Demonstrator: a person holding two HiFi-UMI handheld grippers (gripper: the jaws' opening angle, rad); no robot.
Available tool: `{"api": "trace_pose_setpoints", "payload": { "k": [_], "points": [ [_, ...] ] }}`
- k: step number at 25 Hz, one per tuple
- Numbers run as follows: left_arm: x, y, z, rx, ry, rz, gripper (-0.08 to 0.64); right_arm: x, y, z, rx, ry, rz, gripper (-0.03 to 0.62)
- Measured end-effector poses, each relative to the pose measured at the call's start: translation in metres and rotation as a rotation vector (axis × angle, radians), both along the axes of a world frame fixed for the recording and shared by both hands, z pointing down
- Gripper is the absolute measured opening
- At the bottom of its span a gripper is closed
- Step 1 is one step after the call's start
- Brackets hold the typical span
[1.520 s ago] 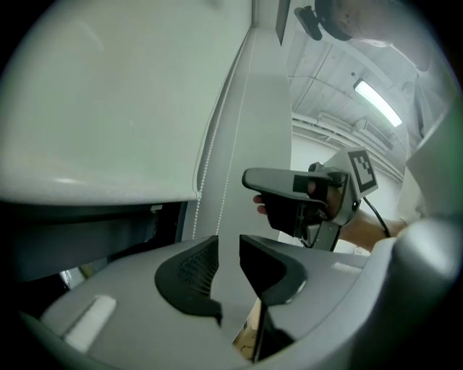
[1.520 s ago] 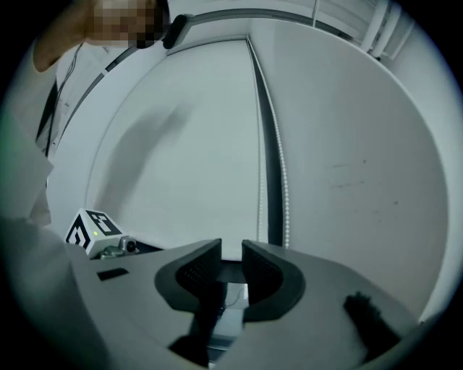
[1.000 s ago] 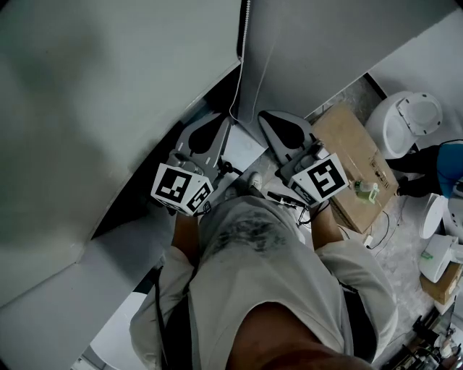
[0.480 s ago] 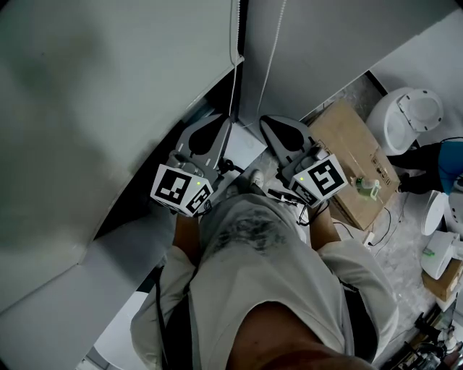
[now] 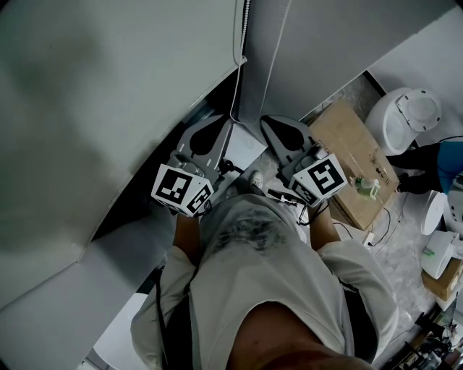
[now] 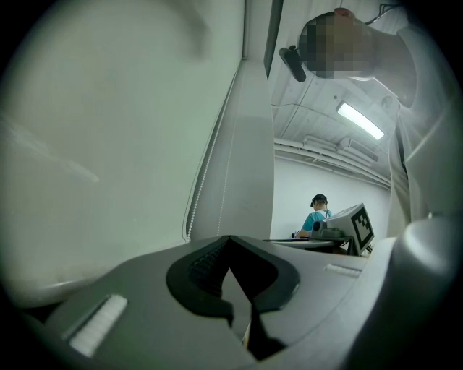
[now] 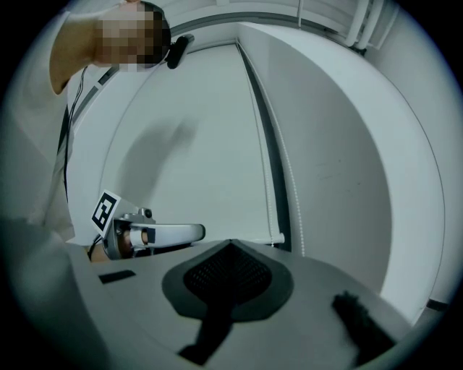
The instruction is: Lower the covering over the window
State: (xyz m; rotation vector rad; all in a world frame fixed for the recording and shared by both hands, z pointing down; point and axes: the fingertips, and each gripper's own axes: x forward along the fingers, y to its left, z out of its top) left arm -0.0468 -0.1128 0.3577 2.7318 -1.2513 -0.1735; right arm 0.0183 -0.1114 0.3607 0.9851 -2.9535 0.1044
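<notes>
Roller blind (image 5: 108, 94): fills upper left. Bead cord (image 5: 241, 50): top centre, hanging beside blind's edge. Left gripper (image 5: 221, 123): centre, jaws closed, nothing between. Right gripper (image 5: 268, 121): just right, likewise closed. Cardboard box (image 5: 354, 159): right.

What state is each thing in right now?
left gripper, shut, empty
right gripper, shut, empty
blind, drawn down, dark gap below its bottom edge
bead cord, hanging loose, not gripped
cardboard box, closed

Bead cord (image 5: 247, 22), top out of frame
</notes>
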Motion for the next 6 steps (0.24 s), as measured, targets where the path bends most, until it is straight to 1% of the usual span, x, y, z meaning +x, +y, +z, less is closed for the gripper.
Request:
{"api": "trace_pose_setpoints", "payload": {
  "k": [6],
  "points": [
    [-0.0026,0.005,0.004,0.0,0.002,0.005,0.006,-0.0032,0.0044,0.0039,-0.001,0.008,0.006,0.017]
  ]
}}
